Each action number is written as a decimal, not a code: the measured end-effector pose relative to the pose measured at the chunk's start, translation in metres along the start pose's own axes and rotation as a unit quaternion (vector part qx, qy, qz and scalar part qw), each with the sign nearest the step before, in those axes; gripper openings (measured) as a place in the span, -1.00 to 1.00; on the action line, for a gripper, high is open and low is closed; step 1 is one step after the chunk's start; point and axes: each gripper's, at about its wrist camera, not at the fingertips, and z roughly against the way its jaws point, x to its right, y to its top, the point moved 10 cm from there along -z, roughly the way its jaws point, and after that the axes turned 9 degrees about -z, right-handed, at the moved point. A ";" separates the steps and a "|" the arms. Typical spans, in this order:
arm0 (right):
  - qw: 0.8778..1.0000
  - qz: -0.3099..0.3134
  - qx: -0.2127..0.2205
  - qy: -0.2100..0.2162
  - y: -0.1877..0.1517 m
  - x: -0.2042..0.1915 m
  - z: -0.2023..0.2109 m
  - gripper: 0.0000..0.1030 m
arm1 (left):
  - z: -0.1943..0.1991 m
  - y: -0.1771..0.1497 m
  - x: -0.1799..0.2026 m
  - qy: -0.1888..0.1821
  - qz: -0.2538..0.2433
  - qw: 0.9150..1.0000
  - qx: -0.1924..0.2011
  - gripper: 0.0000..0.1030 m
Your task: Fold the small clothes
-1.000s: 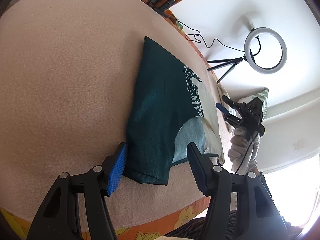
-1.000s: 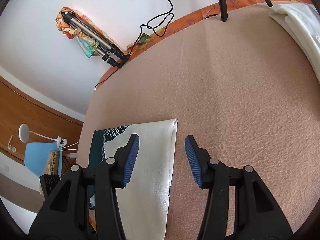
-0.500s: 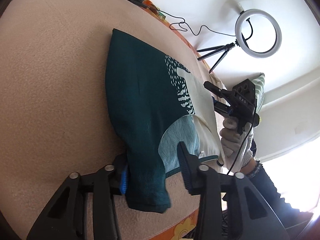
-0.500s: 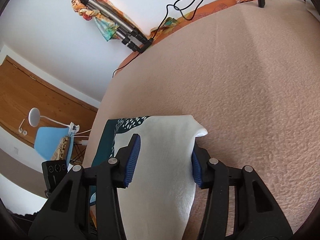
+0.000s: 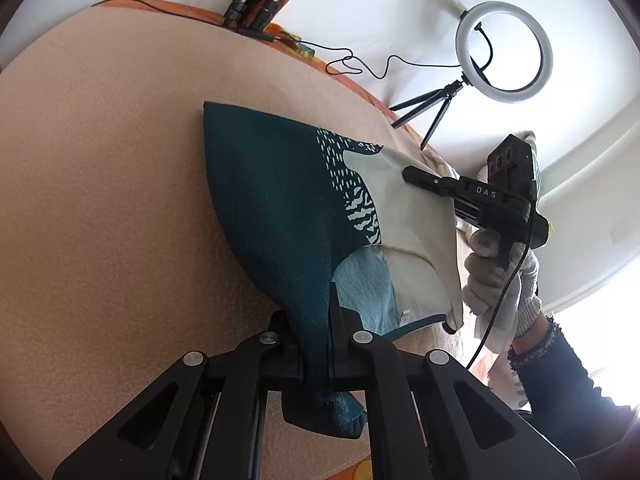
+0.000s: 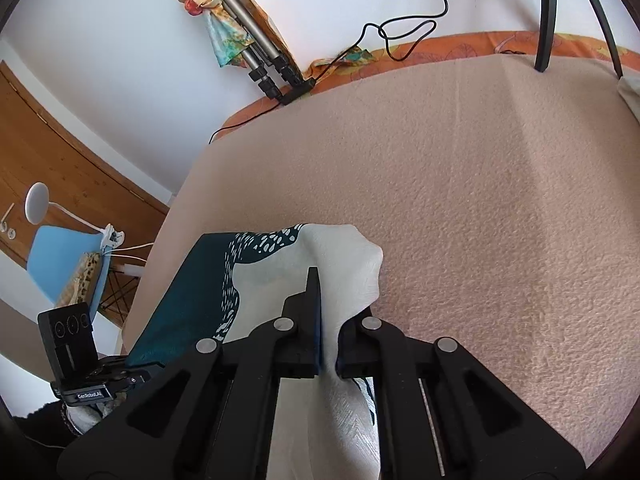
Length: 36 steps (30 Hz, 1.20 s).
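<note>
A small folded garment (image 5: 280, 200), dark teal with a cream panel and white flecks, lies on the beige blanket (image 5: 100, 200). My left gripper (image 5: 316, 344) is shut on its teal near corner and lifts it a little. My right gripper (image 6: 328, 340) is shut on the cream edge of the garment (image 6: 280, 280), which bunches up between the fingers. The right gripper also shows in the left wrist view (image 5: 416, 176), clamped on the cream side. The left gripper's body shows in the right wrist view (image 6: 80, 360) at the lower left.
A ring light on a small tripod (image 5: 504, 52) stands at the far edge of the bed. A folded tripod (image 6: 248, 52) and a black cable (image 6: 400, 32) lie by the white wall. A folded white cloth (image 6: 630, 92) sits at the right. An orange sheet (image 6: 440, 52) borders the blanket.
Both grippers have closed on the garment: the left on the teal corner, the right on the cream edge. The cloth now bunches and lifts at both grips.
</note>
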 end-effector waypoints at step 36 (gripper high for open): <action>0.975 0.040 0.159 -0.147 0.112 0.096 0.248 -0.90 | -0.110 0.125 0.228 -0.108 -0.208 0.971 0.049 -0.90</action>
